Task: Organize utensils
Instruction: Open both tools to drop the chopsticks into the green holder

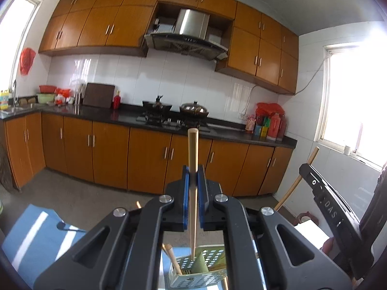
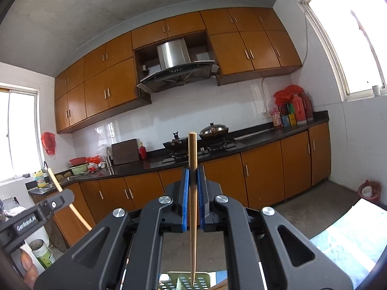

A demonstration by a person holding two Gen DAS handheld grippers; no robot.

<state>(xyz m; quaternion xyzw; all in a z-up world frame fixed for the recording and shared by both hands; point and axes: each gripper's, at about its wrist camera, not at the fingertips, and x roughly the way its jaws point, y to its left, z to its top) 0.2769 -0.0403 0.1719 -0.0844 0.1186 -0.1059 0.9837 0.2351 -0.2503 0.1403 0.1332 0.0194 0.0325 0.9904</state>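
Note:
My left gripper is shut on a wooden chopstick held upright; its lower tip reaches into a green perforated utensil holder below, which also holds another chopstick. My right gripper is shut on a second wooden chopstick, upright, its tip at the green holder. The right gripper with its chopstick shows at the right of the left wrist view. The left gripper with its chopstick shows at the left of the right wrist view.
The holder stands on a table with a blue cloth. Beyond is a kitchen with orange cabinets, a dark counter, a stove with pans and a range hood. Windows are at both sides.

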